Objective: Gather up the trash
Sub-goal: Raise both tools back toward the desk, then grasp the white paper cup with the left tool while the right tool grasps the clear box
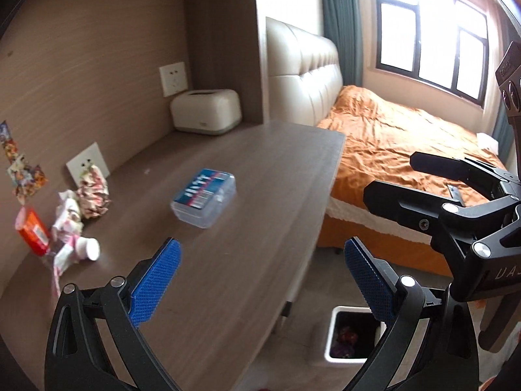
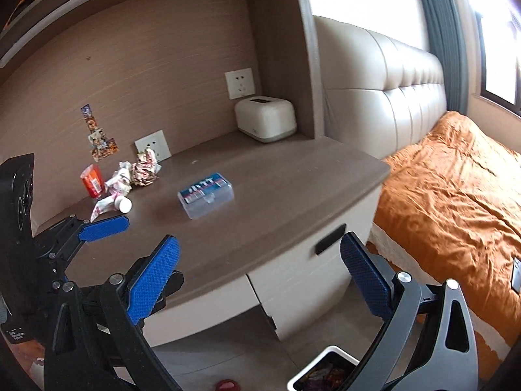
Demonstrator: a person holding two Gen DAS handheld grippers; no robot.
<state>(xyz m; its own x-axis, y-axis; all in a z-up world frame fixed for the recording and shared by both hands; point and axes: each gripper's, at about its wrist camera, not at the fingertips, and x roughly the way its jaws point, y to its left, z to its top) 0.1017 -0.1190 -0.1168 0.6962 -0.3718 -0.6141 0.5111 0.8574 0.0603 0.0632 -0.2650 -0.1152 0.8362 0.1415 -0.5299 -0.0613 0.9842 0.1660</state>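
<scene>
desk [image 2: 260, 202] holds crumpled wrappers [image 2: 145, 169]; both claws gape empty.

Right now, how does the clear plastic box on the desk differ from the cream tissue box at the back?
The clear plastic box is see-through with a blue label on top; the cream tissue box is opaque and plain. The clear box is flat and low, the tissue box taller and rounded with a slot on top. The clear box lies mid-desk in the open; the tissue box sits in the back corner. Both rest on the same desk.
</scene>
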